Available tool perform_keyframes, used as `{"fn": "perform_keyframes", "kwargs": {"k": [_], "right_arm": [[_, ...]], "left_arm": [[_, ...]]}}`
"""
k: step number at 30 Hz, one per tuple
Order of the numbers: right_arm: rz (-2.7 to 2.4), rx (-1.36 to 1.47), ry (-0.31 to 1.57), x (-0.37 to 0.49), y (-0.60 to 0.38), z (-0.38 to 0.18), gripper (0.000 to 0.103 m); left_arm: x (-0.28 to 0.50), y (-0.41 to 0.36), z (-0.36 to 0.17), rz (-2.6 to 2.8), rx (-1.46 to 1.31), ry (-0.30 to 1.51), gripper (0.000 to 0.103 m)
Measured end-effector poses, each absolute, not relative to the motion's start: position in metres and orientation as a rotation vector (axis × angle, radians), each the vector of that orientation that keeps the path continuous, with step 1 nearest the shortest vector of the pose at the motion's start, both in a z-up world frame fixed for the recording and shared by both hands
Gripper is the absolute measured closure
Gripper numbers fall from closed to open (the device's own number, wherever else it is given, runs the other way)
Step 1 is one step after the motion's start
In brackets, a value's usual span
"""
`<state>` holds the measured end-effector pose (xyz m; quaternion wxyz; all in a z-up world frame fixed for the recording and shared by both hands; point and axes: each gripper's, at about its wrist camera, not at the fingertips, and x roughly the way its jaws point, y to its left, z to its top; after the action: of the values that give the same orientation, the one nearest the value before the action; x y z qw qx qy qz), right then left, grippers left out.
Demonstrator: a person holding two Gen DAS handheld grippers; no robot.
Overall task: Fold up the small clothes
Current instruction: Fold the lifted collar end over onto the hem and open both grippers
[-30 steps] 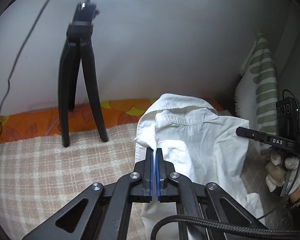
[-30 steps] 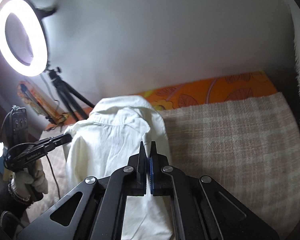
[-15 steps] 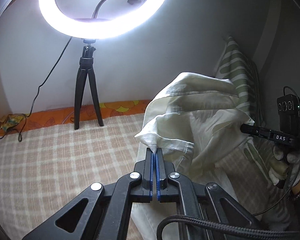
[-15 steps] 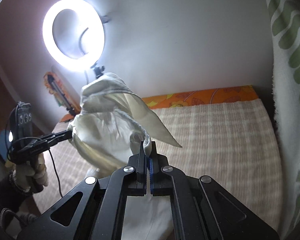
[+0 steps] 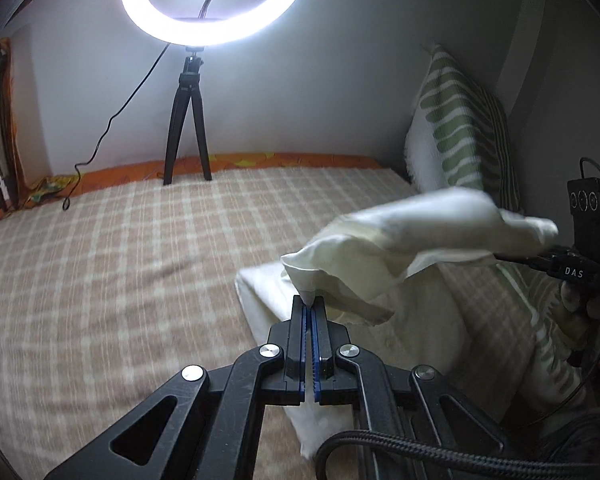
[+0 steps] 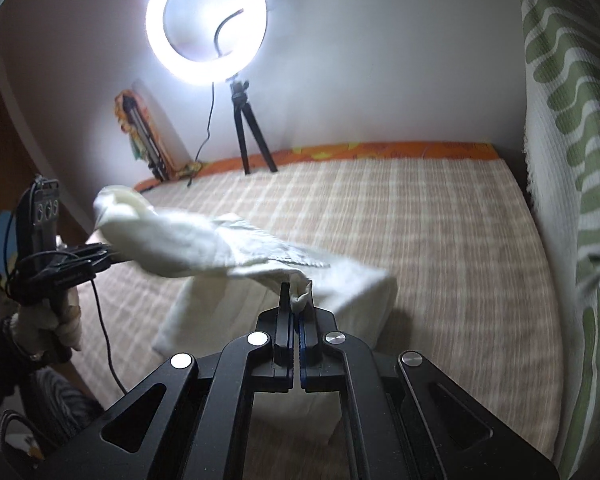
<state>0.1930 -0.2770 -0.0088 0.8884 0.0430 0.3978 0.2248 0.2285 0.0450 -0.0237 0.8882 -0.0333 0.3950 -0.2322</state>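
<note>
We see a bed [image 5: 120, 260] covered by a beige checked blanket [image 6: 420, 240], with an orange sheet [image 6: 380, 148] showing along its far edge. The lower part of a white shirt [image 5: 268, 292] lies on the blanket at lower centre. A black tripod [image 5: 186, 128] stands at upper centre, and a green-striped pillow [image 5: 456, 128] leans at the right.

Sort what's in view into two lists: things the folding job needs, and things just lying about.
Needed for the job:
white shirt
left claw, shut on the shirt
right claw, shut on the shirt
checked blanket, the folding surface

Just lying about:
ring light
tripod
green striped pillow
</note>
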Motion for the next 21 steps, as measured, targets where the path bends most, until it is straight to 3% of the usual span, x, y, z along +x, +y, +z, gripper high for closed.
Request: {"fn": "perform_keyframes", "kwargs": {"k": [13,21], "right_arm": [[0.378,-0.096,0.894,0.14,-0.261,-0.06,0.102],[0.342,-0.105,0.934,0.128,-0.281,-0.061,0.091]], "left_arm": [[0.172,0.044,-0.071,-0.457,0.111,0.898,0.103],[0.165,0.063,-0.041,-0.441,0.076,0.84,0.102]]}}
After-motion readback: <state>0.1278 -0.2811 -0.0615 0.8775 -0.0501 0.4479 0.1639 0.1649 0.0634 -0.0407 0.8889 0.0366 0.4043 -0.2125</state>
